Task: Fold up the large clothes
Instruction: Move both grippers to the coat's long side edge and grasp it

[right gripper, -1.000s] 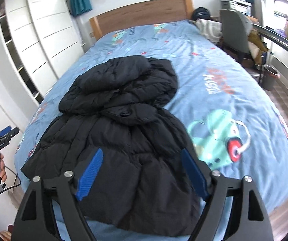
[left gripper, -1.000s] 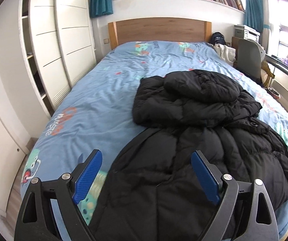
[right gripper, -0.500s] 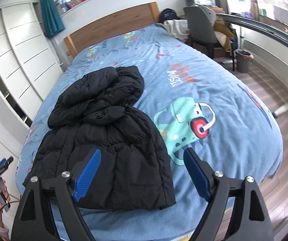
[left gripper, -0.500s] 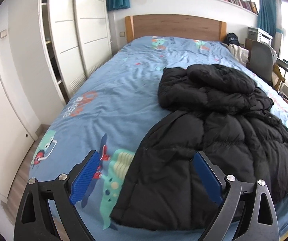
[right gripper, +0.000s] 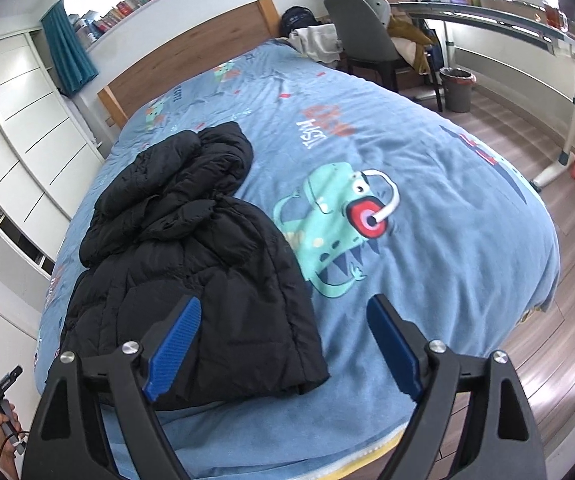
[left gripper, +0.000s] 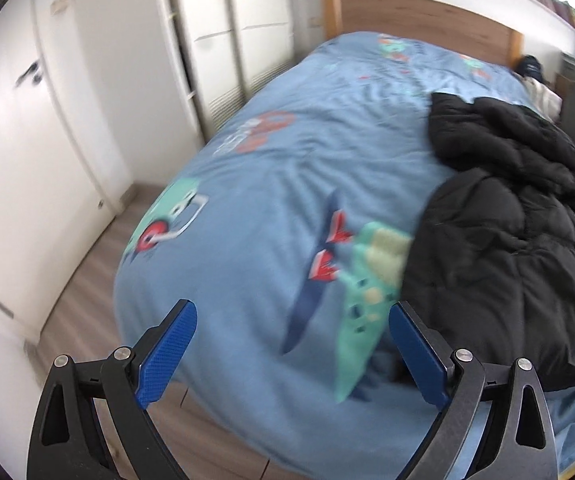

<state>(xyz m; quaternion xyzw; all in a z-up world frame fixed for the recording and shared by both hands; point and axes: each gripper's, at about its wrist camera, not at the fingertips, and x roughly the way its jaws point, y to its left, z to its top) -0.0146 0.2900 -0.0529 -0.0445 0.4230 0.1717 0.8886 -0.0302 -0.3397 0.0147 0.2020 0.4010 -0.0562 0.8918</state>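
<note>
1. Left wrist view: left gripper (left gripper: 291, 354), blue-padded jaws spread wide and holding nothing, hangs over the foot of the blue cartoon-print bedspread (left gripper: 287, 168).
2. Black quilted puffer jacket (left gripper: 515, 240) lies bunched on the bedspread.
3. Right wrist view: right gripper (right gripper: 281, 346), likewise released, hovers near the jacket's hem (right gripper: 247, 384).

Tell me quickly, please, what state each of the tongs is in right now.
Left tongs: open, holding nothing, over the bed.
Right tongs: open, holding nothing, above the black jacket.
</note>
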